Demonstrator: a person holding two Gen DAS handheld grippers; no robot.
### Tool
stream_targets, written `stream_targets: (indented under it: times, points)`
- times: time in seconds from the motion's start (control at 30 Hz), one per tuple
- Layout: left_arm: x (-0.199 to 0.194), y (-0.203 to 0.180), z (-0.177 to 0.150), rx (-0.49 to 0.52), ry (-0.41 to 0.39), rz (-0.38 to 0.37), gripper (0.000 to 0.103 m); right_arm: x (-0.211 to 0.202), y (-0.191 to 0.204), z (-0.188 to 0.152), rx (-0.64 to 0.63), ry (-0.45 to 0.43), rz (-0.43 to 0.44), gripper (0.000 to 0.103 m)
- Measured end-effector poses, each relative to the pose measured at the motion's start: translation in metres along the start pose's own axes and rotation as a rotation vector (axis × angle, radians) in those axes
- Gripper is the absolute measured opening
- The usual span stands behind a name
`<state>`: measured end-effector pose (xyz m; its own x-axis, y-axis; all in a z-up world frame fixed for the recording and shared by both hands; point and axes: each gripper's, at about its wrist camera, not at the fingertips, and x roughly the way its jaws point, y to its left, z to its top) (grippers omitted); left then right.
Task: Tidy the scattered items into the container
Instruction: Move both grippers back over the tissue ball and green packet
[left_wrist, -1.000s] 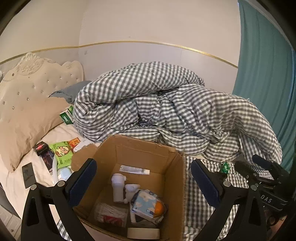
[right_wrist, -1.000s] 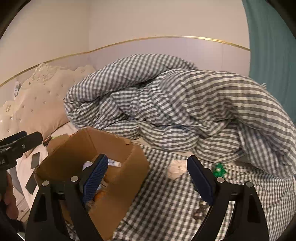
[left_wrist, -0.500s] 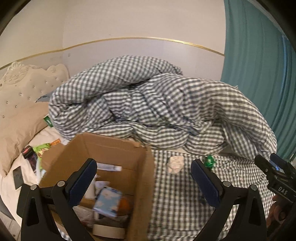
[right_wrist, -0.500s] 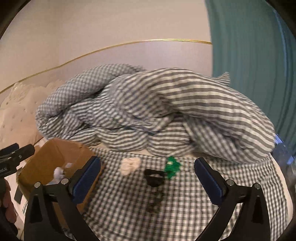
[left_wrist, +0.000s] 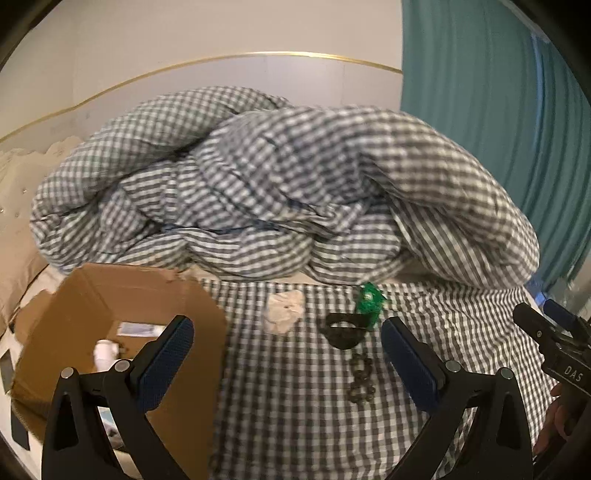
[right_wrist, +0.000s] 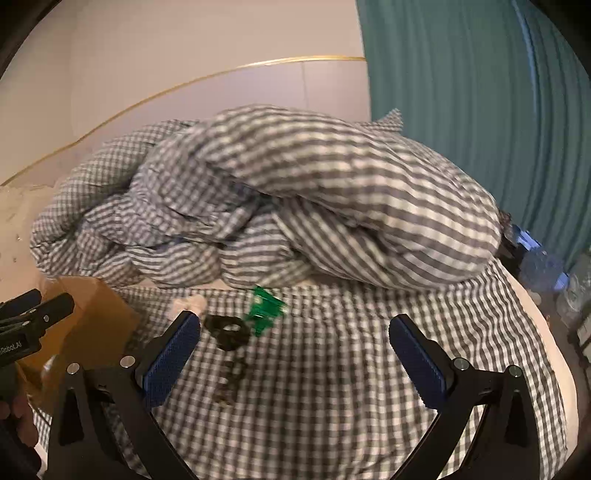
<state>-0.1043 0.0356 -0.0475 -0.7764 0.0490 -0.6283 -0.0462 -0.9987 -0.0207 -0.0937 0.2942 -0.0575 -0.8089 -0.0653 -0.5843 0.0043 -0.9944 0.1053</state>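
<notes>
1. The cardboard box (left_wrist: 110, 314) sits on the bed (left_wrist: 295, 406) at the near left, with a white bottle (left_wrist: 104, 352) and other bits already inside
2. Just right of the box, on the checked sheet, lie a crumpled white tissue (left_wrist: 284, 312), a black ring thing (left_wrist: 343, 330), a green wrapper (left_wrist: 369, 302) and a dark bead chain (left_wrist: 362, 378), all close together
3. The left gripper (left_wrist: 284, 363) has its jaws wide apart and holds nothing
4. The right gripper (right_wrist: 295, 360) has just been opening its jaws, and nothing is between them
5. I think this step is going to get the next thing. Next, one gripper must come down over one small thing and pinch it
6. The right gripper's side says "DAS" and the left one's says "RobotAI"
7. A big checked quilt (left_wrist: 277, 192) is piled at the far side, with a teal curtain (left_wrist: 498, 129) at the right
</notes>
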Motion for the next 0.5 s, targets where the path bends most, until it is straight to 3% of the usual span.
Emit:
stream_targets:
  times: [0.23,0.5]
  points:
    - [0.043,-0.018,-0.006,-0.005,0.031,-0.012,0.103,0.021,-0.023,-0.01,0.024,0.036,-0.016,0.103]
    - [0.101,-0.006,0.0,-0.065,0.064,0.018,0.103,0.06,-0.027,-0.02,0.004,0.086,-0.012,0.103]
